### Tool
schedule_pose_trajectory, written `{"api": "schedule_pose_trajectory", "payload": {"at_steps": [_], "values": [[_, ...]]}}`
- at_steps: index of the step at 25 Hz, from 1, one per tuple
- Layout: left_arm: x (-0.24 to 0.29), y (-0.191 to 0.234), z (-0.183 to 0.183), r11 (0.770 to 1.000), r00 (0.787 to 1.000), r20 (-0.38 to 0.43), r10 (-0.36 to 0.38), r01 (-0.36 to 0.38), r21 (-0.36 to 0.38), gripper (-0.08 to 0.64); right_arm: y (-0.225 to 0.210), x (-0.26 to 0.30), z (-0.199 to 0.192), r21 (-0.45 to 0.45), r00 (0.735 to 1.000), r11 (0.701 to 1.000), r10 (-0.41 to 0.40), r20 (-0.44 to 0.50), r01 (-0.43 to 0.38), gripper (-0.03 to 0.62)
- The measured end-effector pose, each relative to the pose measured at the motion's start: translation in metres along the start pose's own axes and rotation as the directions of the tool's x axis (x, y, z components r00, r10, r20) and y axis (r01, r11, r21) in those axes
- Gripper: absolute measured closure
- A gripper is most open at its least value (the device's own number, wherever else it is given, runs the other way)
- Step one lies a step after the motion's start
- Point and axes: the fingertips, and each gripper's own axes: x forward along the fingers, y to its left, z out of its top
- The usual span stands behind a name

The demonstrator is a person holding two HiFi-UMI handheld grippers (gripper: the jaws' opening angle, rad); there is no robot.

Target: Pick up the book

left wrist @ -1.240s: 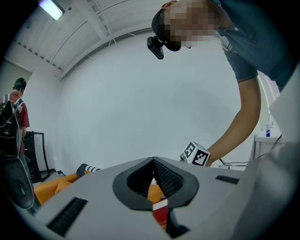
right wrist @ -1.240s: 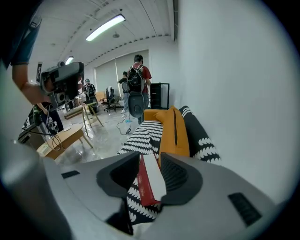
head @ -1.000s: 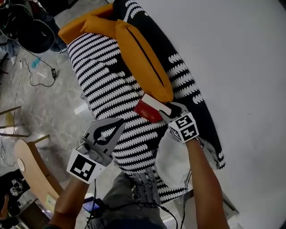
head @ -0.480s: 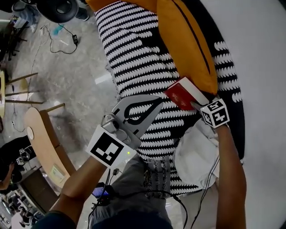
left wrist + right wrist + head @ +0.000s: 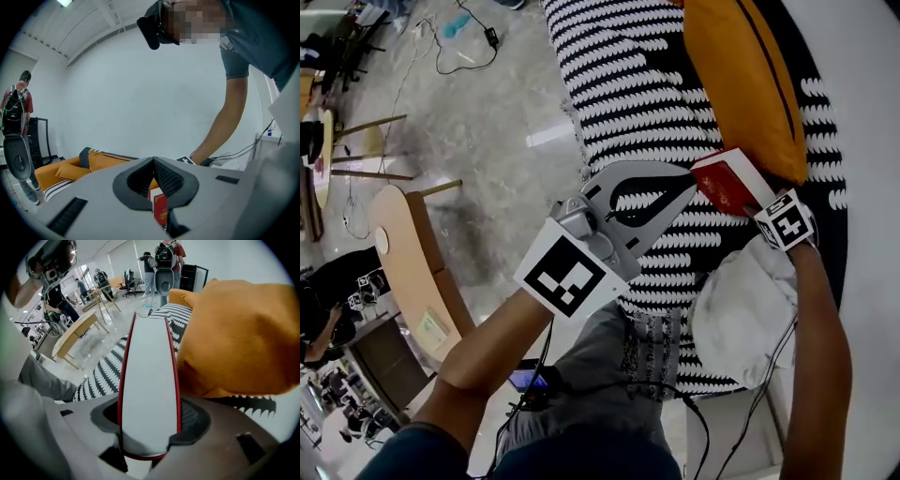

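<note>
Smooth, paper-paged book [image 5: 727, 183] — matt cloth cushion [image 5: 741, 75].

A: What's carrying everything?
B: Black-and-white patterned couch [image 5: 628, 84], it's standing on the grey floor [image 5: 487, 131].
A: On it?
B: Orange cushion [image 5: 741, 75] is lying along it, white cloth [image 5: 741, 309] is sitting at the near end.

A grey polished floor [image 5: 487, 131] is seen at 10 o'clock in the head view. A piece of light wooden furniture [image 5: 405, 262] is placed on it at 9 o'clock. A sofa covered in black-and-white patterned fabric [image 5: 628, 84] is set against a plain white wall [image 5: 140, 93]. A ceiling lamp [image 5: 64, 2] is lit at 11 o'clock in the left gripper view.
</note>
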Motion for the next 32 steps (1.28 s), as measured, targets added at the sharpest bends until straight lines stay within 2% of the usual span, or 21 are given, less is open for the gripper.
{"api": "schedule_pose_trajectory", "payload": {"at_steps": [4, 8, 13, 17, 19, 22, 27, 32], "values": [[-0.009, -0.007, 0.003, 1.0, 1.0, 0.001, 0.002, -0.002, 0.011, 0.555, 0.023, -0.001, 0.001, 0.005, 1.0, 1.0, -0.015, -0.001, 0.015, 0.347], [-0.007, 0.002, 0.006, 1.0, 1.0, 0.007, 0.008, -0.008, 0.021, 0.555, 0.021, -0.006, 0.008, 0.086, 0.999, 0.996, -0.016, 0.031, 0.013, 0.351], [-0.022, 0.001, 0.021, 0.999, 1.0, 0.024, 0.017, -0.018, 0.047, 0.555, 0.035, -0.038, 0.026, 0.161, 0.99, 0.986, -0.052, 0.131, 0.031, 0.351], [-0.041, -0.009, 0.04, 0.997, 0.999, 0.043, 0.019, -0.022, 0.071, 0.555, 0.051, -0.086, 0.053, 0.239, 0.958, 0.97, -0.11, 0.264, 0.046, 0.351], [-0.048, -0.019, 0.053, 0.997, 0.998, 0.053, 0.019, -0.023, 0.078, 0.555, 0.061, -0.117, 0.063, 0.277, 0.932, 0.96, -0.137, 0.335, 0.042, 0.351], [-0.058, -0.036, 0.072, 0.995, 0.997, 0.07, 0.018, -0.025, 0.095, 0.555, 0.076, -0.166, 0.071, 0.334, 0.879, 0.942, -0.186, 0.438, 0.033, 0.351], [-0.079, -0.058, 0.106, 0.992, 0.995, 0.099, 0.016, -0.028, 0.127, 0.555, 0.102, -0.248, 0.083, 0.418, 0.769, 0.908, -0.274, 0.577, 0.01, 0.351], [-0.088, -0.083, 0.128, 0.989, 0.993, 0.119, 0.008, -0.026, 0.148, 0.555, 0.123, -0.315, 0.082, 0.469, 0.663, 0.883, -0.335, 0.669, -0.027, 0.351]]}}
